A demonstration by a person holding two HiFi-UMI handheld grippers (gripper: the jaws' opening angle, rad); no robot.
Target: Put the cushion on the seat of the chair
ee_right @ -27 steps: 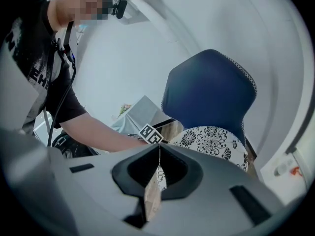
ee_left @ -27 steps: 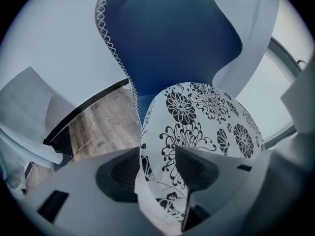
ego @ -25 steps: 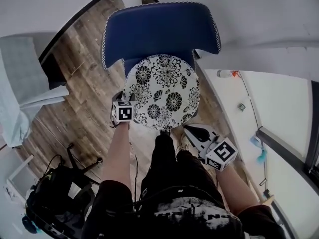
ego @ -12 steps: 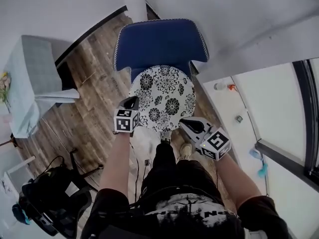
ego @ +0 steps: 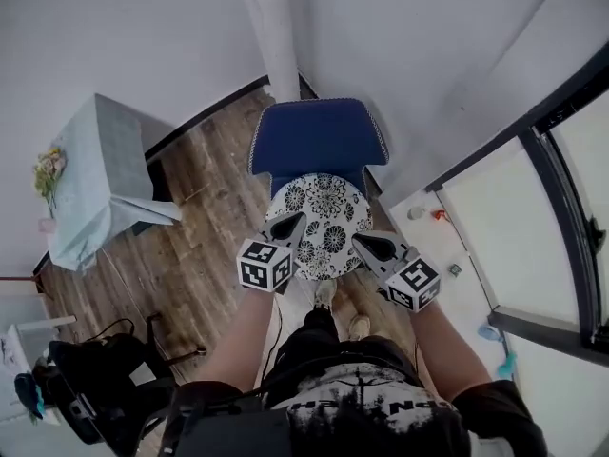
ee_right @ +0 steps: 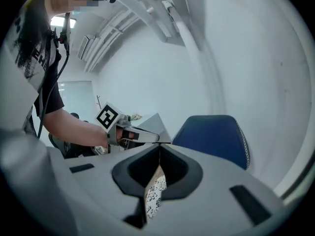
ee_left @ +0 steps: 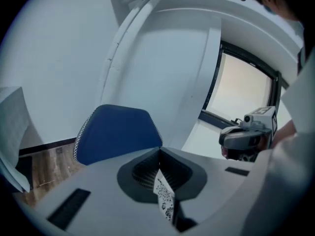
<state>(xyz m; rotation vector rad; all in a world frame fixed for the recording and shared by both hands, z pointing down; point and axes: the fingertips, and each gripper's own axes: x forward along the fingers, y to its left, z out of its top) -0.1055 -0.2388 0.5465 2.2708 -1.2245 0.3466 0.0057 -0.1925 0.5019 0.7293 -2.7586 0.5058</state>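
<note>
Two grippers, one cushion. The left gripper sits just left of frame centre in the head view and the right gripper just right of centre. The round black-and-white floral cushion spans the gap between them.

Left gripper view: jaws closing, pressed tight together, with a flap of the floral fabric pinched at the bottom of the gap.
Right gripper view: jaws also pressed together, with a fold of the same fabric clamped between them, low in the frame.

So the cushion is held by opposite edges, one gripper per side.

Cushion position: in the head view it lies directly below the blue chair backrest, over the seat area. Seen from straight above, it may be resting on the seat or held just clear of it; I cannot tell which.

Surroundings: wooden floor left of the chair, and a table with a pale cloth at middle left.
</note>
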